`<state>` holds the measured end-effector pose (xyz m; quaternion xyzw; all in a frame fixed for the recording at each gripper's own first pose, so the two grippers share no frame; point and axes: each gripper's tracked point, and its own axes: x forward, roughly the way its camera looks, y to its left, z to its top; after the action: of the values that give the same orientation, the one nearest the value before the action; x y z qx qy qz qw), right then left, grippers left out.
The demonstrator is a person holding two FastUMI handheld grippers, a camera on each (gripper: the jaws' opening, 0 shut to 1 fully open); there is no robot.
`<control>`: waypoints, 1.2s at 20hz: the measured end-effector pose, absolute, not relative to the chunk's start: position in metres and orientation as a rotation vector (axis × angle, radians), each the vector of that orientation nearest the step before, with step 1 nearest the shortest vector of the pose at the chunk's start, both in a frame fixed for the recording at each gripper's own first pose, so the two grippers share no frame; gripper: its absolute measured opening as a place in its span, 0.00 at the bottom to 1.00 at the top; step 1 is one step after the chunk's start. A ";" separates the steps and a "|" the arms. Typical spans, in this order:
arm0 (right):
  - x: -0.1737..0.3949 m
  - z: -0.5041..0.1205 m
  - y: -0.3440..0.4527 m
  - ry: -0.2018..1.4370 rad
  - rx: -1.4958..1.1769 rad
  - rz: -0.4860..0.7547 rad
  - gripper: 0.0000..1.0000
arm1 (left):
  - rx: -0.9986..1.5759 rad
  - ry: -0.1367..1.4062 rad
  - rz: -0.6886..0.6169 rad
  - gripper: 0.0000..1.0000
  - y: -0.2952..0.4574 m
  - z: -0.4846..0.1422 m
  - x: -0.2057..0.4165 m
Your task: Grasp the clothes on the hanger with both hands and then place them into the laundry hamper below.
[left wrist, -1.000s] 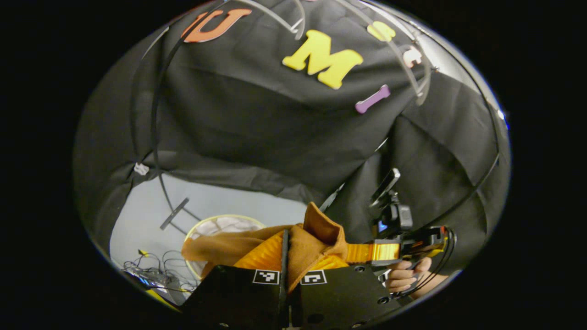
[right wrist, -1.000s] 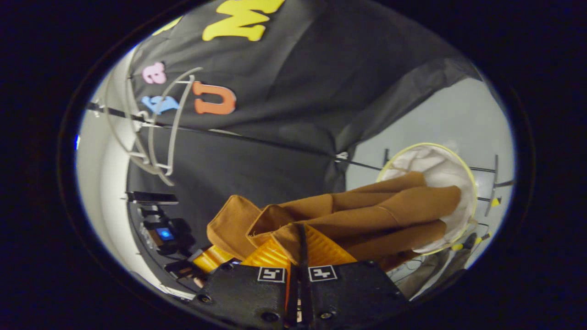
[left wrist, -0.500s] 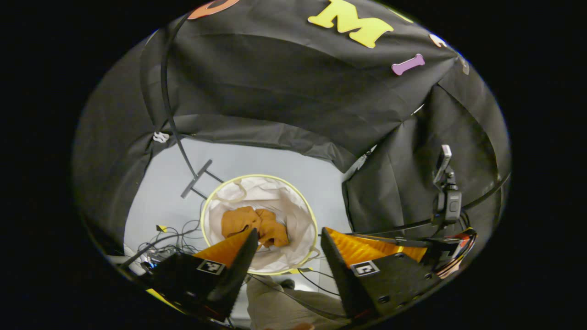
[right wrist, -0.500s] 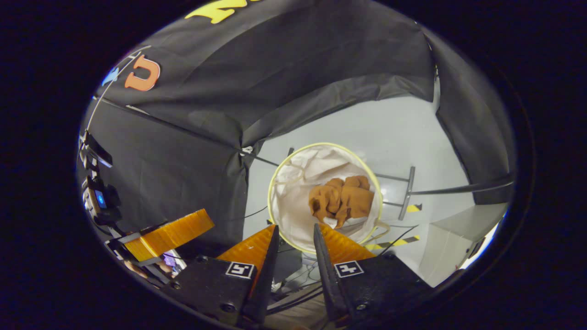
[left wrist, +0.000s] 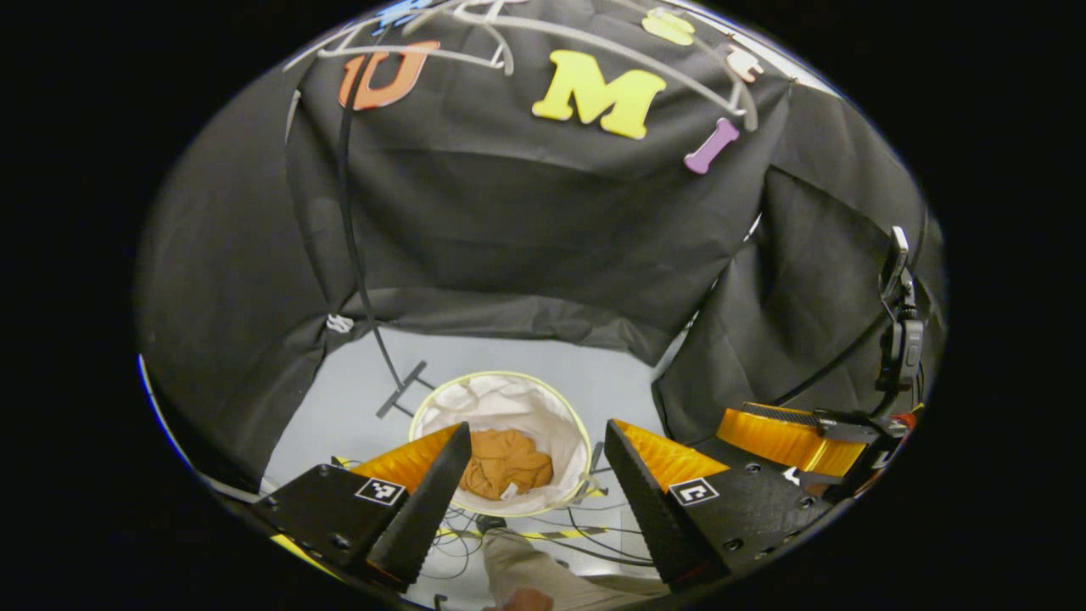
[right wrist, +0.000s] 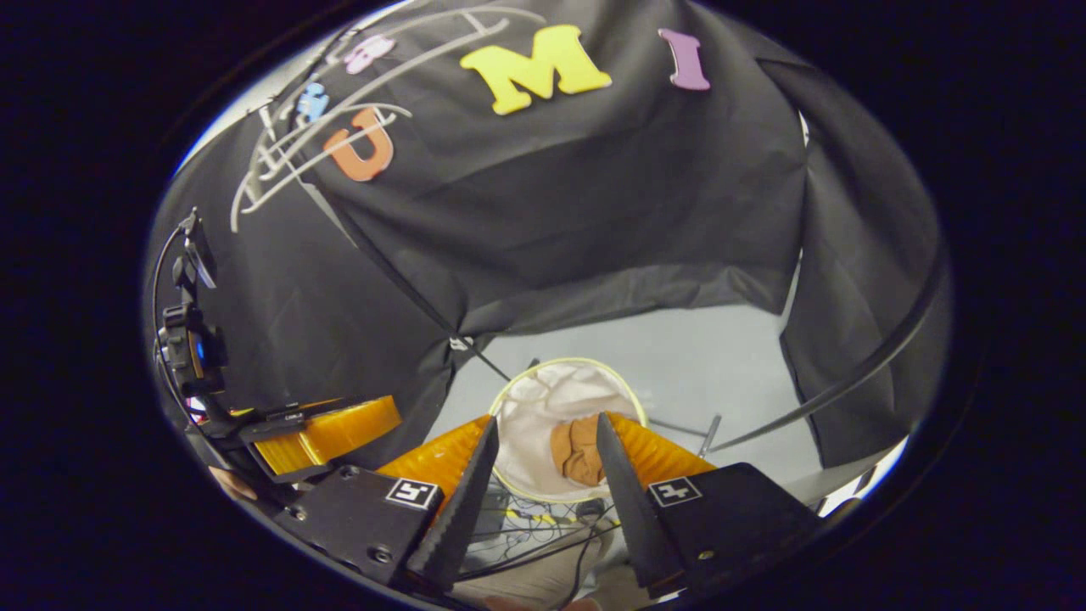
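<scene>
Below, brown garment (left wrist: pixel 506 463) crumpled inside white hamper (left wrist: pixel 556 417), both grippers empty

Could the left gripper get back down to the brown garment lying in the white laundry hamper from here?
Probably yes: the left gripper is open above the white laundry hamper, whose top is uncovered, with the brown garment exposed.

Laundry hamper (left wrist: pixel 575 423) mouth is seen open from above — only a brown garment (left wrist: pixel 506 462) crumpled at its bottom. Loose cables (left wrist: pixel 543 539) are strewn on the floor by its near rim; a stand's foot bar (left wrist: pixel 401 389) is set just beside its far-left rim.
</scene>
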<state>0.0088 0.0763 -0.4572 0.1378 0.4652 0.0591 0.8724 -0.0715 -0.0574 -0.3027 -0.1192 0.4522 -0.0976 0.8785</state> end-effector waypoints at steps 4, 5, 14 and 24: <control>0.000 -0.425 0.054 0.814 0.208 0.132 0.76 | -0.216 0.776 -0.160 0.97 -0.060 -0.227 -0.108; -0.001 -0.412 0.053 0.763 0.196 0.133 0.76 | -0.200 0.732 -0.151 0.97 -0.061 -0.207 -0.116; 0.026 -0.331 0.032 0.349 0.133 0.088 0.77 | -0.126 0.351 -0.050 0.93 -0.029 -0.050 -0.158; 0.014 -0.271 0.024 0.085 0.076 0.072 0.77 | -0.037 0.031 -0.021 1.00 0.014 0.046 -0.191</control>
<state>0.0144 0.0242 -0.2712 0.0380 0.0425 0.0362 0.9977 -0.1911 0.0136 0.0459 -0.0184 0.0155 -0.0107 0.9997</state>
